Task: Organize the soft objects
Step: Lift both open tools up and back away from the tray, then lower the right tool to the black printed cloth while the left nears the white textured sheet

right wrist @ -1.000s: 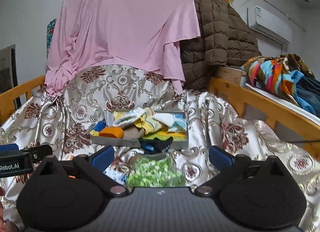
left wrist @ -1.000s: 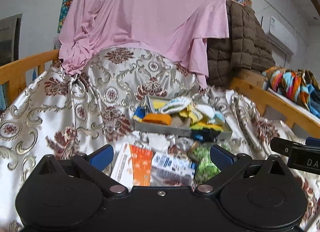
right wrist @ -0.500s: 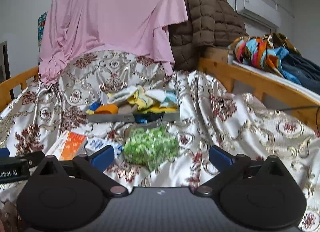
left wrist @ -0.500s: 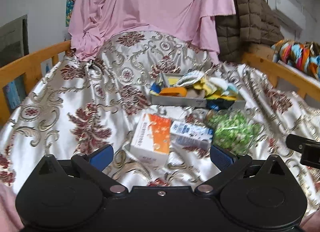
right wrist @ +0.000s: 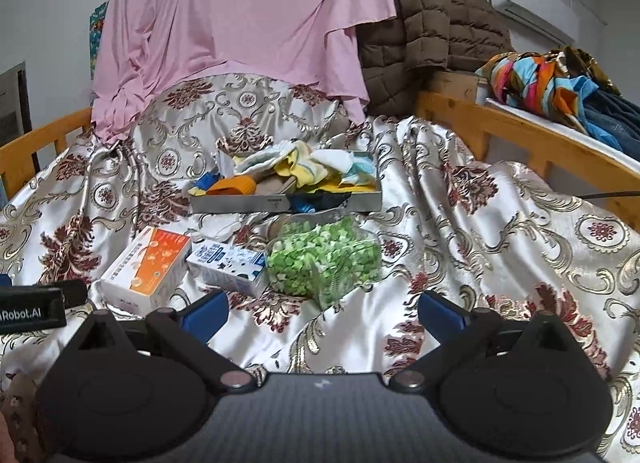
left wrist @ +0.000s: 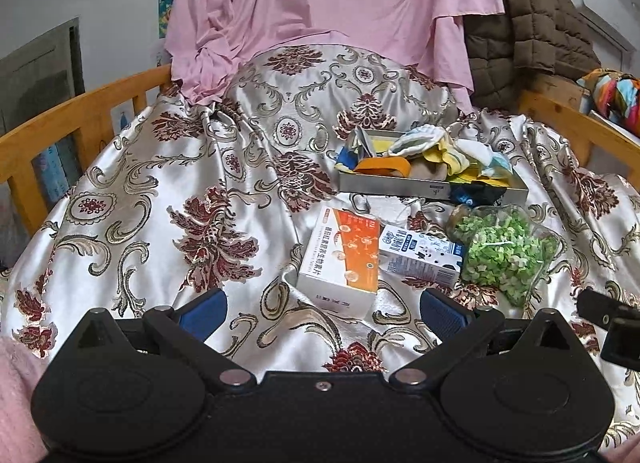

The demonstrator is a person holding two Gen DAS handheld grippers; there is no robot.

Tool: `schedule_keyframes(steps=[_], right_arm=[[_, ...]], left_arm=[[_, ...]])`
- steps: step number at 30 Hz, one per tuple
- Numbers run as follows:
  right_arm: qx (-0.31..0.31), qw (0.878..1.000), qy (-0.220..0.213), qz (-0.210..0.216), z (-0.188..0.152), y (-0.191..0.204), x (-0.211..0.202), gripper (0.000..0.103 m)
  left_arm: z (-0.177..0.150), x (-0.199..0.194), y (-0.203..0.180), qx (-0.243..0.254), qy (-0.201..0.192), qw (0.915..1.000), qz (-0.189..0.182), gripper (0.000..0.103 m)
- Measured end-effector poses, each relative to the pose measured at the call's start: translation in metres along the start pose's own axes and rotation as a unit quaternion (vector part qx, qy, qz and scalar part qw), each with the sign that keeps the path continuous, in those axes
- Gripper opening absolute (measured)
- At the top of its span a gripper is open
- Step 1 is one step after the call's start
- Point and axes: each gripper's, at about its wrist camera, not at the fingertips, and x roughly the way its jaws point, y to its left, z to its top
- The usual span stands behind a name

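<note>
1. Left wrist view: bed (left wrist: 120,191) with wooden rails, covered by a shiny floral bedspread (left wrist: 248,151); pink sheet (left wrist: 328,3) draped at the back, brown quilted coat (left wrist: 528,15) to its right.
2. Grey tray (left wrist: 400,185) sits on the bedspread right of centre, heaped with soft socks and cloths (left wrist: 436,151) in yellow, white, orange and blue; one dark blue piece hangs over its front wall.
3. Clear bag of green bits (left wrist: 504,251) lies just in front of the tray.
4. Orange-and-white box (left wrist: 344,259) lies left of the bag, touching a small blue-and-white carton (left wrist: 420,255) between them.
5. Left tool (left wrist: 320,309) low over the bedspread, fingers spread wide, nothing between them.
6. Right tool (right wrist: 322,309) same: spread wide, nothing held, near the bag.
</note>
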Motion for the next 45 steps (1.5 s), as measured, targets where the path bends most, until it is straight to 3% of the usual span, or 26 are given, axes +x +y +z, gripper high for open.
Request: schedule_keyframes(steps=[9,19,32,38,45], right_arm=[[-0.005,1.0,0.01,0.02,0.002,0.011,0.018,0.103],[-0.004,0.999,-0.012,0.044,0.005,0.016,0.038,0.103],[-0.008,0.997,-0.045,0.064,0.024,0.017,0.069,0.103],[0.0,0.996,-0.059,0.06,0.035,0.008,0.09,0.103],[0.01,0.997,-0.066,0.047,0.044,0.0,0.12,0.103]], left_arm=[[0.008,0.009,0.007,-0.027,0.001,0.9996,0.011,0.102],[0.024,0.02,0.02,-0.067,-0.005,0.9977,0.004,0.102],[0.062,0.053,0.0,-0.018,-0.01,0.9993,-0.031,0.102],[0.08,0.094,-0.002,-0.009,0.033,0.9973,-0.065,0.102],[0.099,0.142,-0.005,0.025,0.033,0.9964,-0.074,0.102]])
